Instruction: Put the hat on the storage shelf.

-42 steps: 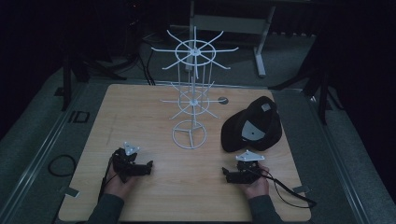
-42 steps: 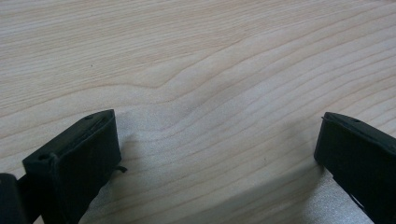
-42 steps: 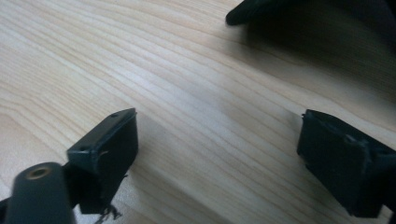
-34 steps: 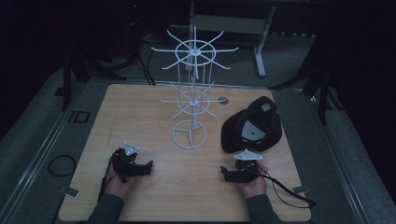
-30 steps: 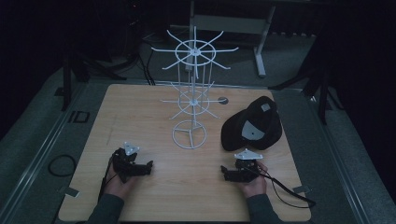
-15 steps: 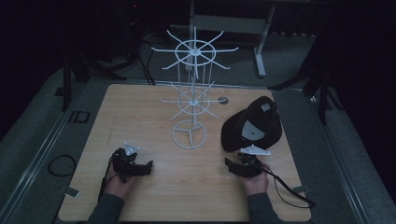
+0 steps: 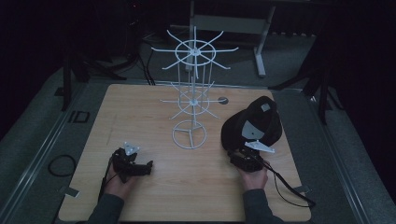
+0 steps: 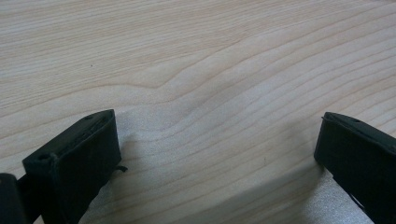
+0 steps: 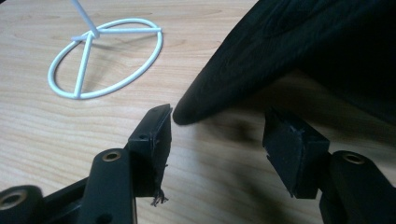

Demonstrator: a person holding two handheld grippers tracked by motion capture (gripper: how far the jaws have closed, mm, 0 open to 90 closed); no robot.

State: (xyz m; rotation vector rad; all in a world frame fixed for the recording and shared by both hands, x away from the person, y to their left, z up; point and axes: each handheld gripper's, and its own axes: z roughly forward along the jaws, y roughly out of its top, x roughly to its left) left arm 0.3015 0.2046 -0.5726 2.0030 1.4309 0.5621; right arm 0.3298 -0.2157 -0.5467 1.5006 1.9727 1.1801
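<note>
right gripper (image 9: pixel 217 140): low over the counter (image 7: pixel 154 107) at the near right, jaws part-way apart and lately closing in; the cap's brim edge lies just ahead of the left jaw, nothing pinched yet.
left gripper (image 8: pixel 219 154): resting on bare wood at the near left, jaws wide apart, nothing between them.
cap (image 7: pixel 254 123): black, lying on the counter's right side just beyond the right gripper, brim toward the person, crown farther back.
handling: likely light; the crown is soft cloth and would fold or sag if pinched, while the brim looks stiff and keeps its curve. Not fragile, and the fabric should give decent friction against the pads.
where to hold: the brim's near edge (image 9: pixel 187 114), which curls slightly off the wood and leaves room for one jaw to slide under. A bite well onto the brim would be safer than a hold at the very lip, from which the cap could swing or slip.
look: matte black with a curved brim, a pale patch on the side and a small light tag near the top; dark shadow beneath the brim.
rack (image 7: pixel 192 100): white wire stand at mid-counter, ring base and radiating hook arms in two tiers, left of the cap and apart from it; all hooks empty.
</note>
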